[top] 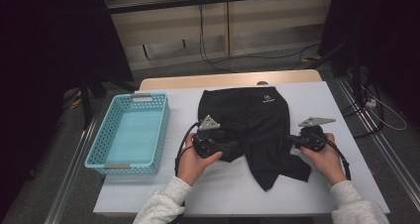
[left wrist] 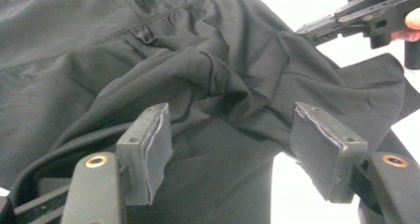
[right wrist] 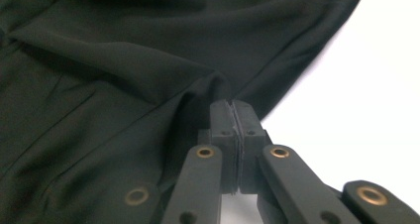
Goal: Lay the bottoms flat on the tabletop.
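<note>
Left claw and right claw meet the black shorts mid-frame in the high view; bare white table lies right, a blue basket left. Left gripper view: jaws apart over rumpled cloth. Right gripper view: jaws pinched on the shorts' edge, white surface at right.

- A light blue basket sits on the white table, well left of the left tool.
- Cables trail across the floor beyond.
</note>
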Available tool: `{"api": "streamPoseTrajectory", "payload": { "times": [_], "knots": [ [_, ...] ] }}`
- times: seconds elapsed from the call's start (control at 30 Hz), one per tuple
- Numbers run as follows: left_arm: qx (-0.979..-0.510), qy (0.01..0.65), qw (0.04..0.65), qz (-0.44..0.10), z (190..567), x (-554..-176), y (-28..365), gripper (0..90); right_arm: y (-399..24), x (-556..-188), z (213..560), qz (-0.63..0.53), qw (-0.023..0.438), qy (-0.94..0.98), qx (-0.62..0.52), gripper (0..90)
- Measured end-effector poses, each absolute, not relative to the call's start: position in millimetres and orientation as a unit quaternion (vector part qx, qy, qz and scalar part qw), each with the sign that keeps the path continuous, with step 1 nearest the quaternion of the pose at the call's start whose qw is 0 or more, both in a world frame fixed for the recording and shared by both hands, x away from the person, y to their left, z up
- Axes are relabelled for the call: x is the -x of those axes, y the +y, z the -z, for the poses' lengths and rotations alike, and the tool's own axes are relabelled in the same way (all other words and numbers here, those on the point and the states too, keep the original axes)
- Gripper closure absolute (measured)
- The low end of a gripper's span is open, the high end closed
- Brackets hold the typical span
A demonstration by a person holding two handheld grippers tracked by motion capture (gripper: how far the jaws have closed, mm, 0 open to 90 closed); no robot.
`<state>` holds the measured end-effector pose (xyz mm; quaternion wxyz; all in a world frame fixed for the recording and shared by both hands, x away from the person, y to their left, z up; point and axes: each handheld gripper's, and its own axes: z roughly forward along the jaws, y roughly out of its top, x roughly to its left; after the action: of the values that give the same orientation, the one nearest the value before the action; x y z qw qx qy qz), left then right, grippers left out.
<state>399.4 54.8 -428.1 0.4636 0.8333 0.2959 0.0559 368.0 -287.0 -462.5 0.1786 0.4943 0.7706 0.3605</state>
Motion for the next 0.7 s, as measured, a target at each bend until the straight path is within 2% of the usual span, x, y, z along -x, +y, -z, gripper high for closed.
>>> {"api": "streamPoseTrajectory", "payload": {
  "times": [0.07,0.2,0.3,0.37,0.43,0.47,0.6,0.7],
  "knots": [
    [-0.834,0.298,0.461,-0.047,429,-399,54,36.6,-288,-371,460,-0.355,0.195,0.772,-0.490,90.0],
    [-0.837,0.294,0.461,-0.042,430,-398,51,35.7,-301,-379,450,-0.369,0.239,0.744,-0.503,90.0],
    [-0.839,0.288,0.459,-0.040,431,-396,46,35.7,-310,-388,447,-0.377,0.244,0.732,-0.513,90.0],
    [-0.840,0.284,0.460,-0.037,431,-395,42,35.7,-313,-393,448,-0.363,0.263,0.729,-0.517,90.0],
    [-0.843,0.280,0.458,-0.036,432,-393,38,35.7,-316,-396,453,-0.372,0.252,0.722,-0.526,89.9],
    [-0.845,0.278,0.456,-0.035,432,-392,37,35.7,-316,-396,454,-0.361,0.260,0.725,-0.526,89.5],
    [-0.846,0.266,0.460,-0.034,432,-389,30,34.6,-314,-392,455,-0.360,0.262,0.726,-0.524,74.8],
    [-0.853,0.256,0.454,-0.031,435,-388,27,33.1,-309,-382,453,-0.346,0.262,0.738,-0.517,57.0]
  ]
}}
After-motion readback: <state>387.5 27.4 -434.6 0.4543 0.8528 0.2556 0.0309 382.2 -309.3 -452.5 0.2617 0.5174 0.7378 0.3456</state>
